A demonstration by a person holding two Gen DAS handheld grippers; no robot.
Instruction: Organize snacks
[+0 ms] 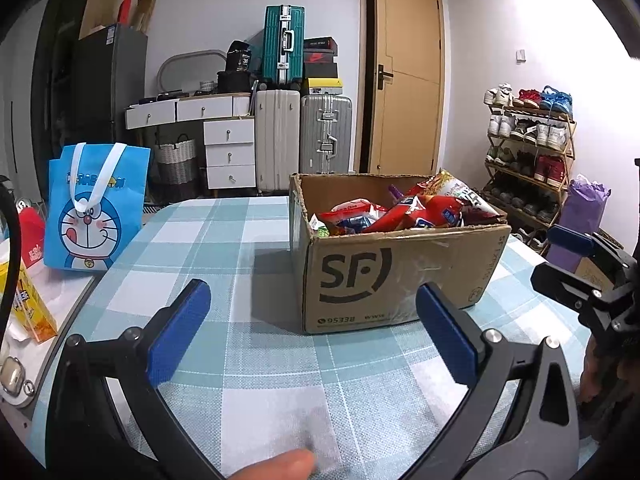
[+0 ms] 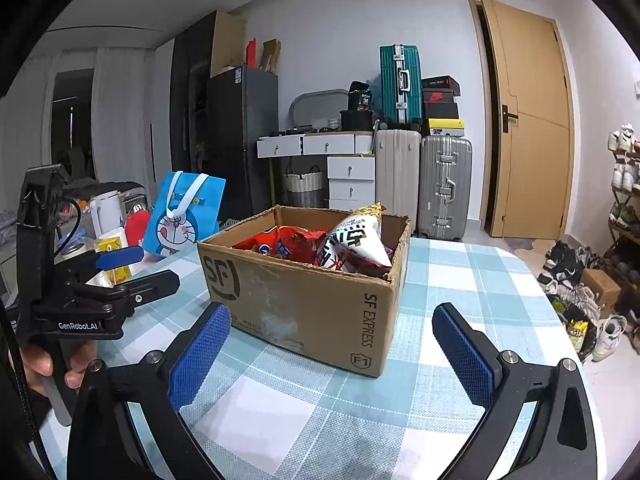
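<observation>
A brown SF cardboard box [image 1: 400, 272] stands on the checked tablecloth, full of snack bags: red packets [image 1: 416, 216] and a white and black bag [image 2: 356, 244]. The box also shows in the right wrist view [image 2: 304, 304]. My left gripper [image 1: 312, 332] is open and empty, low over the cloth in front of the box. My right gripper [image 2: 332, 352] is open and empty, in front of the box's right corner. Each gripper shows at the edge of the other's view: the right gripper [image 1: 560, 256], the left gripper [image 2: 132, 268].
A blue Doraemon tote bag [image 1: 96, 208] stands at the table's left edge, with a yellow drink carton [image 1: 28, 304] and a red item [image 1: 30, 236] beside it. Suitcases [image 1: 304, 136], drawers and a shoe rack [image 1: 528, 152] stand behind the table.
</observation>
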